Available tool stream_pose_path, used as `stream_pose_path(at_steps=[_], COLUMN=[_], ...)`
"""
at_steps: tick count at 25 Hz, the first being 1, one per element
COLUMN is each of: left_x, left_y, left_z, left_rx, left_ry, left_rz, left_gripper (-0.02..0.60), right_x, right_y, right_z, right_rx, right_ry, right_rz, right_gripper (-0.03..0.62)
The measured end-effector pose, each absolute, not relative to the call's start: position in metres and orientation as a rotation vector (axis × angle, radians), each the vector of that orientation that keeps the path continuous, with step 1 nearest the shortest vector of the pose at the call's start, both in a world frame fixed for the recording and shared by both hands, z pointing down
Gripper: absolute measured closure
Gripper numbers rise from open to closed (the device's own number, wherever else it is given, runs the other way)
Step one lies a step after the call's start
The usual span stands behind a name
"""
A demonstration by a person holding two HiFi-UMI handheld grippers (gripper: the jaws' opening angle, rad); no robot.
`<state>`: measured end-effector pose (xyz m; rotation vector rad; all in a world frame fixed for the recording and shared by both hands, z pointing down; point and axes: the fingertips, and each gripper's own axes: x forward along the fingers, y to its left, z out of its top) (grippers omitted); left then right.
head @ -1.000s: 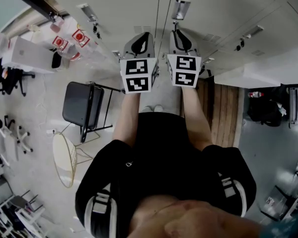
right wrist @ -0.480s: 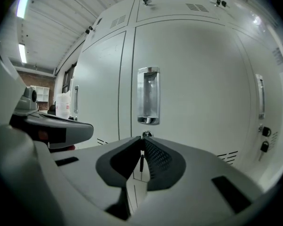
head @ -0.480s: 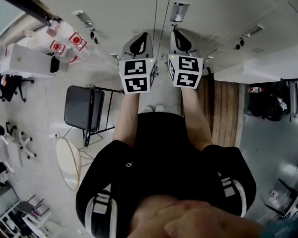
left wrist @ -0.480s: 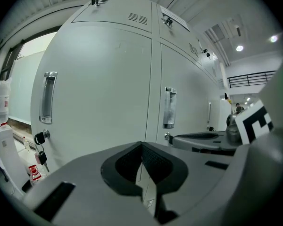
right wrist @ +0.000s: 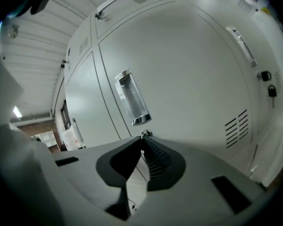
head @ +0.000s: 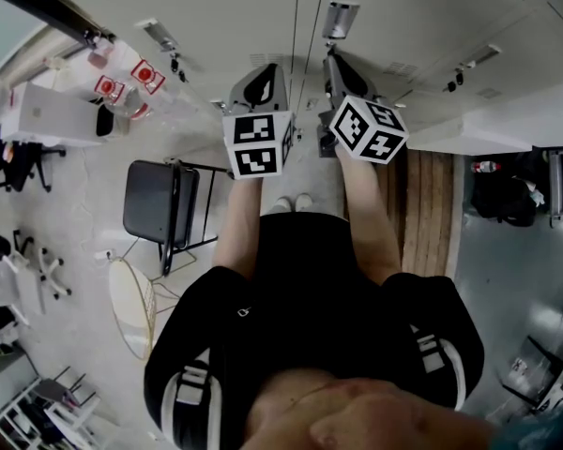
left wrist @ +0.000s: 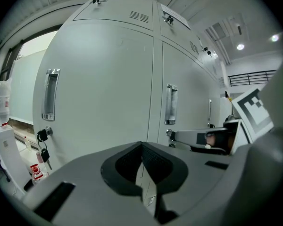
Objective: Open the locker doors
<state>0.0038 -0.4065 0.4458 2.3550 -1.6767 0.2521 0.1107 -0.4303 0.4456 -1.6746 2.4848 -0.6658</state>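
**Right jaws pinch the lock below a locker handle**

A dark folding chair (head: 155, 200) stands on the floor at far left. The left gripper (left wrist: 142, 147) points at the grey locker doors (left wrist: 104, 88), its jaws clenched together with nothing between them. In its view, keys (left wrist: 42, 145) hang from a lock under the leftmost handle (left wrist: 49, 95). Just beside it, the right gripper (right wrist: 142, 142) is tilted, its marker cube (head: 368, 129) cocked to one side. Its jaws have just been closing and now grasp the small metal lock knob (right wrist: 145, 134), directly below the recessed handle (right wrist: 131, 99) of the neighbouring door (right wrist: 188, 65). The doors in front of both grippers are shut.
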Motion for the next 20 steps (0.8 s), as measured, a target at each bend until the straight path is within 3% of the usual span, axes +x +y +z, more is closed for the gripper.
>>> stream_pose_path(at_steps=[20], left_x=[0.004], left_y=[-0.405], left_z=[0.446], left_rx=[2.341], left_ry=[-1.645], left_rz=[0.214], left_gripper=[0.571], right_x=[0.122], right_y=[-0.432], right_z=[0.451], right_rx=[-1.176], right_ry=[1.985], right_rz=[-1.194], right_gripper=[0.560])
